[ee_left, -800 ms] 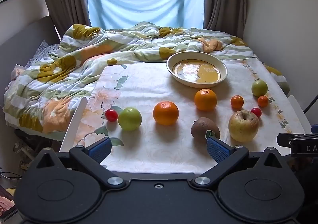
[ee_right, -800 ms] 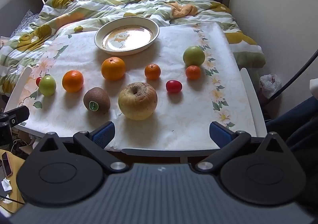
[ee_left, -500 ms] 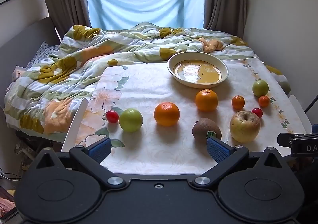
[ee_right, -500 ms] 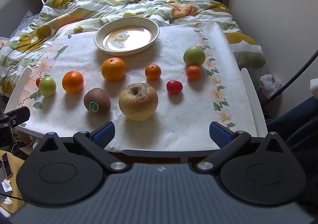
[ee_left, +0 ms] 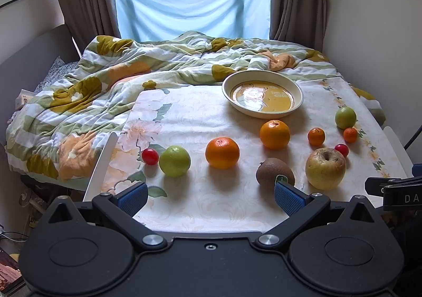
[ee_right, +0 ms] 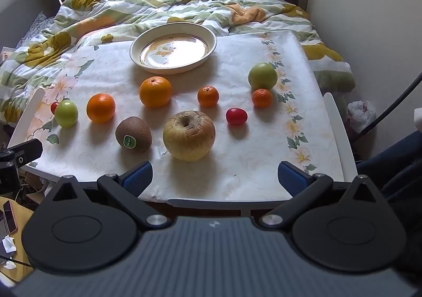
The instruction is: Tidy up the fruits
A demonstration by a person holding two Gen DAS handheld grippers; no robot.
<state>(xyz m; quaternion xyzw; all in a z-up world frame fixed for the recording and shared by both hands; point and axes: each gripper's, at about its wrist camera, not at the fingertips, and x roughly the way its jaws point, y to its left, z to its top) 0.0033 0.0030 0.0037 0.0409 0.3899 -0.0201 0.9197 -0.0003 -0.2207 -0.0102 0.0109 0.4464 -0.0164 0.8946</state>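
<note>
Right gripper (ee_right: 215,177) is wide apart, holding nothing, hanging just off the near table edge. Left gripper (ee_left: 209,195), same deal. Closest fruit to the right one is the big yellow apple (ee_right: 188,135), straight ahead & slightly left of center, stem dimple up, no real long axis. Kiwi (ee_right: 133,134) lies just beside it on the left, so imo tight on that side, roomier on the right. Plate (ee_right: 211,44) sits further back w/ nothing in it, and an orange (ee_right: 155,91) lies between.

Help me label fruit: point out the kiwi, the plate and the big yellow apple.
kiwi (ee_right: 133,134), right wrist view, brown skin above its sticker
plate (ee_right: 211,45), right wrist view, right rim
yellow apple (ee_left: 325,171), left wrist view, front skin
</note>
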